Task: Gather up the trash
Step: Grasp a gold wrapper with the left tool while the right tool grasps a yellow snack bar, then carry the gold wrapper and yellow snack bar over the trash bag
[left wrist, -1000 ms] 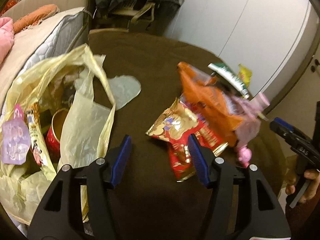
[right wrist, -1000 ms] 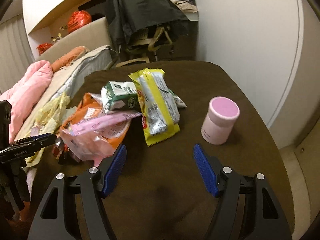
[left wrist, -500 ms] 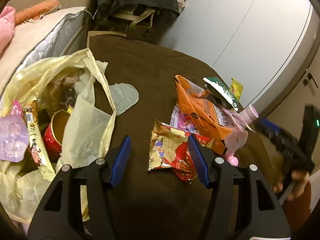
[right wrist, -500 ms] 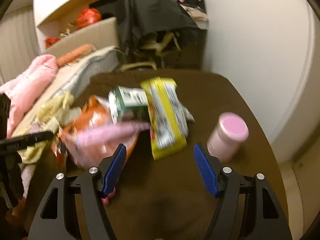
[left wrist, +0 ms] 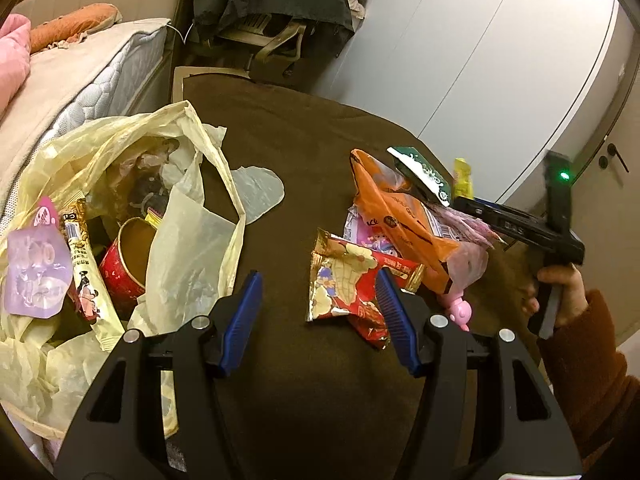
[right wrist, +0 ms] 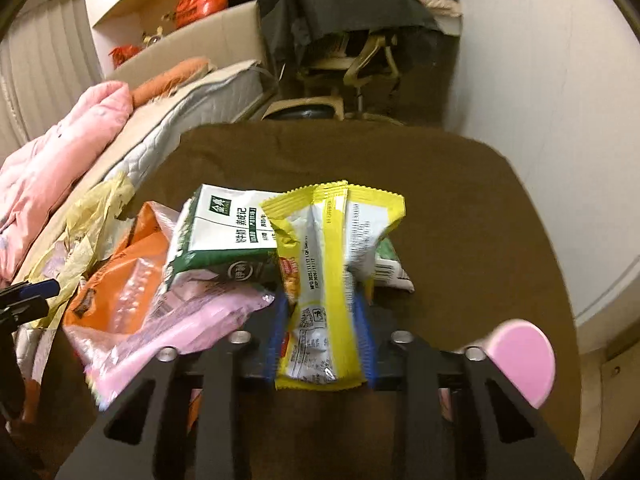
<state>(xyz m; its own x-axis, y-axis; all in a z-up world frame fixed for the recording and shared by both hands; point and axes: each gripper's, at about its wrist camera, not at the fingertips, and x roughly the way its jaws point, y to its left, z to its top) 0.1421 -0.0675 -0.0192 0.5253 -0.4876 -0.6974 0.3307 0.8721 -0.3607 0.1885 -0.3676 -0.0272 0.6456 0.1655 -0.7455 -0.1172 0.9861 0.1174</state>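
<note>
Left wrist view: the open left hand-held gripper (left wrist: 318, 318) hovers over the brown desk (left wrist: 312, 152); a thin yellow plastic bag (left wrist: 192, 240) beside it holds a red paper cup (left wrist: 122, 264) and wrappers

Right wrist view: the right hand-held gripper (right wrist: 322, 336), jaws just closing, pinches a crinkled yellow snack wrapper (right wrist: 328, 256) on the desk

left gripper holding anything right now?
No. The left gripper stands open over bare brown tabletop, with the red snack wrapper lying beside its right finger, not pinched.

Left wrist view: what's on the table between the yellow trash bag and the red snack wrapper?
Only bare brown tablecloth between the yellow trash bag and the red snack wrapper, shown in the left wrist view.
</note>
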